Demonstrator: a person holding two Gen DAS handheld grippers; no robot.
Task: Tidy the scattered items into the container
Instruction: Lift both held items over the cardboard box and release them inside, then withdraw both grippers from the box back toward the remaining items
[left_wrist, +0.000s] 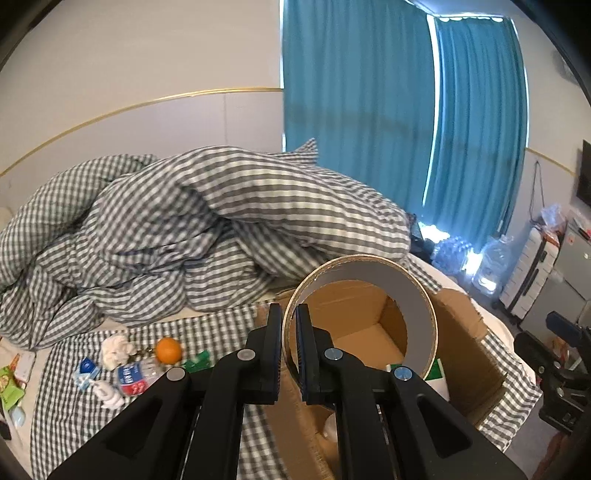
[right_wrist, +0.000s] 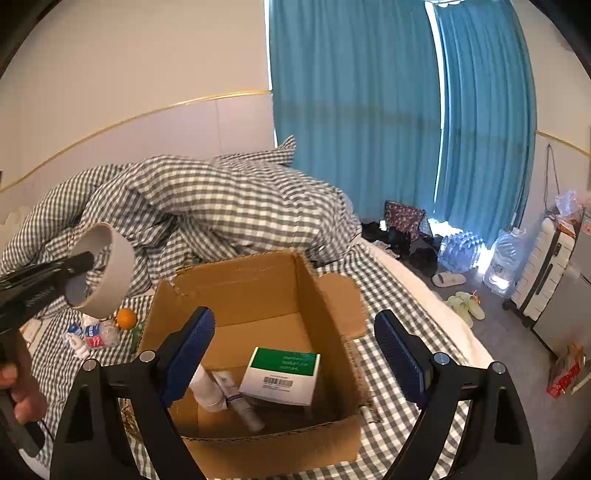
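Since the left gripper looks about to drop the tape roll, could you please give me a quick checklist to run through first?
1. Left gripper clamped on the wall of the tape roll: ok.
2. Roll above the cardboard box opening: not ok; the right wrist view shows it left of the box, over the bedding.
3. Room in the box beside the green-and-white carton and tubes: ok.
4. Right gripper open, nothing between its fingers: ok.
5. Right gripper clear of the drop path: not ok; it hangs over the box.
6. Items left on the bed, such as the orange: not ok.
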